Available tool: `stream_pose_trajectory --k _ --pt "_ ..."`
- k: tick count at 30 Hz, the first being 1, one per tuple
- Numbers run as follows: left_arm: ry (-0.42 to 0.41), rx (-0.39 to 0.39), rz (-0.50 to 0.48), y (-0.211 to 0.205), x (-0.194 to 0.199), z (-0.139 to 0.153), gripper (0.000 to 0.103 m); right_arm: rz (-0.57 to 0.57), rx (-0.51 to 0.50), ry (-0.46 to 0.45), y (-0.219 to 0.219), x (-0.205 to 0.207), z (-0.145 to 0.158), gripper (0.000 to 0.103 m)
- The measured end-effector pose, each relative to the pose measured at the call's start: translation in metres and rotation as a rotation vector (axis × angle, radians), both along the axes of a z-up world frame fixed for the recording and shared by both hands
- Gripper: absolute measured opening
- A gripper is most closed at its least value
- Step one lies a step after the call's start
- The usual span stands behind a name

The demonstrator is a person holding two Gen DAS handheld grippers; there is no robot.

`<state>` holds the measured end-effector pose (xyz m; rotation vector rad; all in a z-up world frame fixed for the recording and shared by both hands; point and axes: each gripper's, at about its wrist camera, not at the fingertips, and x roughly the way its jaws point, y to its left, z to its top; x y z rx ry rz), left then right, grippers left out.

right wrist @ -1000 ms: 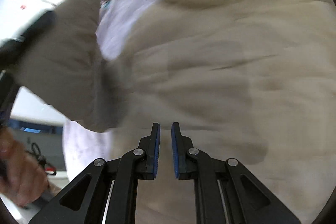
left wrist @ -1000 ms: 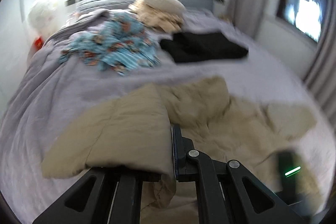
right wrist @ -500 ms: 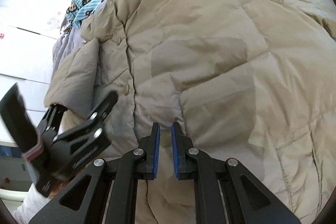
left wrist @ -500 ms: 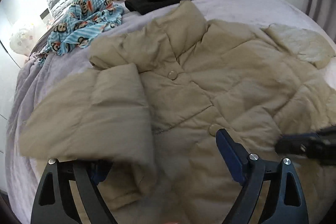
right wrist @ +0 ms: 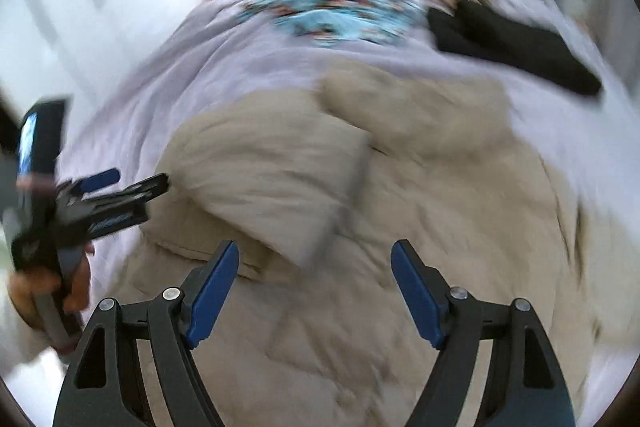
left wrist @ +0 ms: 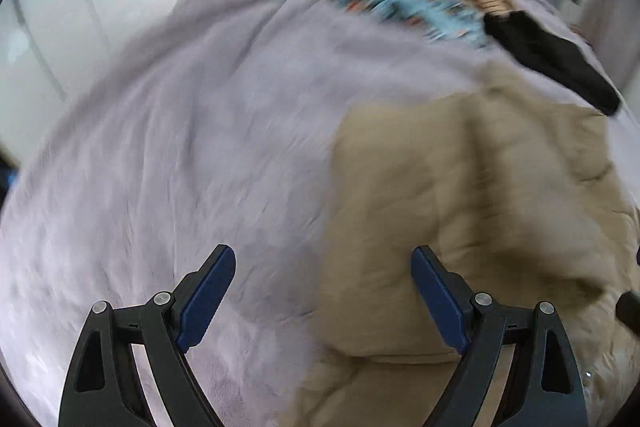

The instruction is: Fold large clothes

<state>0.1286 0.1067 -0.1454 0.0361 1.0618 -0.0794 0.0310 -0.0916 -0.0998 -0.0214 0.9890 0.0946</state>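
Beige jacket (right wrist: 400, 187) on the bed (left wrist: 180, 167), ahead of both grippers, one sleeve (right wrist: 272, 179) folded in; left (left wrist: 324, 291) jaws spread empty, right (right wrist: 316, 287) jaws just opened, empty; remaining folds still pending.

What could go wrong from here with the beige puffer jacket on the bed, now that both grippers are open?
1. The folded-in sleeve lies loose on the beige puffer jacket; with the left gripper open, its padding may spring back.
2. The right gripper, whose fingers have just been opening, holds nothing, so a grab may take only the top layer.
3. The black garment and blue patterned cloth lie near the collar and could get dragged.
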Motion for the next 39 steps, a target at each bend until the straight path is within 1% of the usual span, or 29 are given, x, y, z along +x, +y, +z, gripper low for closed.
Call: stream_pose_trajectory --k 1,3,4,5,6,8,10,11,12,14,15,16,17,19,20,21,22,23,24,25,27,28,30,31,32,35,37,38,39 --pt "0.016 -0.001 0.007 0.003 -0.001 -0.008 0.09 0.042 -0.064 0.006 0.017 0.008 -0.006 0.082" --pt "0.018 0.004 0.0 0.004 -0.007 -0.018 0.09 0.123 -0.209 0.012 0.049 0.021 -0.025 0.082" --pt "0.013 0.01 -0.006 0.002 -0.009 -0.02 0.09 0.152 -0.269 0.006 0.06 0.03 -0.034 0.082" --pt "0.009 0.014 -0.01 0.001 -0.011 -0.022 0.091 0.162 -0.308 -0.003 0.067 0.038 -0.04 0.081" --pt "0.008 0.013 -0.012 0.0 -0.011 -0.024 0.091 0.154 -0.327 -0.013 0.069 0.043 -0.041 0.081" --pt "0.018 0.002 -0.01 0.003 -0.007 -0.023 0.09 0.097 -0.332 -0.045 0.062 0.056 -0.038 0.081" --pt "0.03 -0.015 -0.009 0.006 -0.006 -0.024 0.09 -0.015 -0.297 -0.082 0.04 0.069 -0.026 0.081" --pt "0.039 -0.024 -0.01 0.007 -0.004 -0.023 0.09 -0.08 -0.251 -0.103 0.025 0.072 -0.017 0.081" --pt "0.051 -0.037 -0.013 0.01 0.002 -0.022 0.09 -0.152 -0.179 -0.12 0.004 0.075 -0.009 0.081" --pt "0.076 -0.11 -0.022 0.017 0.011 -0.017 0.09 -0.297 0.01 -0.122 -0.046 0.075 -0.005 0.08" --pt "0.085 -0.163 -0.021 0.022 0.019 -0.014 0.09 -0.341 0.075 -0.112 -0.062 0.073 -0.008 0.076" --pt "0.091 -0.198 -0.014 0.026 0.027 -0.012 0.09 -0.404 0.177 -0.082 -0.09 0.07 -0.015 0.072" --pt "0.098 -0.239 -0.001 0.03 0.038 -0.011 0.09 -0.436 0.245 -0.052 -0.108 0.068 -0.022 0.062" --pt "0.144 -0.314 0.013 0.034 0.062 -0.015 0.09 -0.48 0.354 0.01 -0.13 0.066 -0.039 0.034" --pt "0.168 -0.344 0.021 0.034 0.074 -0.019 0.087 -0.508 0.409 0.039 -0.141 0.067 -0.047 0.025" --pt "0.173 -0.356 0.025 0.031 0.082 -0.021 0.076 -0.539 0.481 0.065 -0.153 0.066 -0.056 0.007" --pt "0.177 -0.366 -0.006 0.024 0.085 -0.02 0.044 -0.561 0.537 0.077 -0.16 0.064 -0.062 0.007" --pt "0.175 -0.355 -0.036 0.015 0.086 -0.017 0.029 -0.585 0.589 0.076 -0.167 0.061 -0.066 0.007" --pt "0.149 -0.311 -0.061 0.005 0.083 -0.013 0.029 -0.596 0.613 0.071 -0.17 0.058 -0.068 0.007" --pt "0.102 -0.225 -0.095 -0.009 0.077 -0.009 0.029 -0.598 0.61 0.071 -0.17 0.053 -0.07 0.007" --pt "0.081 -0.13 -0.125 -0.025 0.071 -0.015 0.029 -0.603 0.585 0.095 -0.173 0.05 -0.08 0.007" --pt "0.085 -0.109 -0.126 -0.027 0.069 -0.021 0.029 -0.609 0.584 0.115 -0.175 0.049 -0.088 0.007" --pt "0.099 -0.108 -0.114 -0.026 0.067 -0.033 0.03 -0.608 0.587 0.134 -0.174 0.044 -0.102 0.007" --pt "0.094 -0.113 -0.105 -0.025 0.066 -0.034 0.03 -0.605 0.594 0.137 -0.176 0.047 -0.108 0.007" --pt "0.087 -0.104 -0.098 -0.025 0.066 -0.032 0.032 -0.603 0.595 0.135 -0.174 0.046 -0.11 0.007" --pt "0.069 -0.057 -0.087 -0.024 0.06 -0.021 0.032 -0.573 0.576 0.136 -0.172 0.053 -0.11 0.007" --pt "0.043 -0.032 -0.073 -0.021 0.057 -0.008 0.032 -0.561 0.576 0.147 -0.172 0.046 -0.103 0.014" --pt "0.03 -0.03 -0.068 -0.013 0.056 -0.002 0.032 -0.562 0.567 0.159 -0.173 0.041 -0.098 0.017" --pt "0.017 -0.03 -0.063 -0.009 0.051 0.004 0.032 -0.568 0.553 0.163 -0.176 0.036 -0.092 0.022"
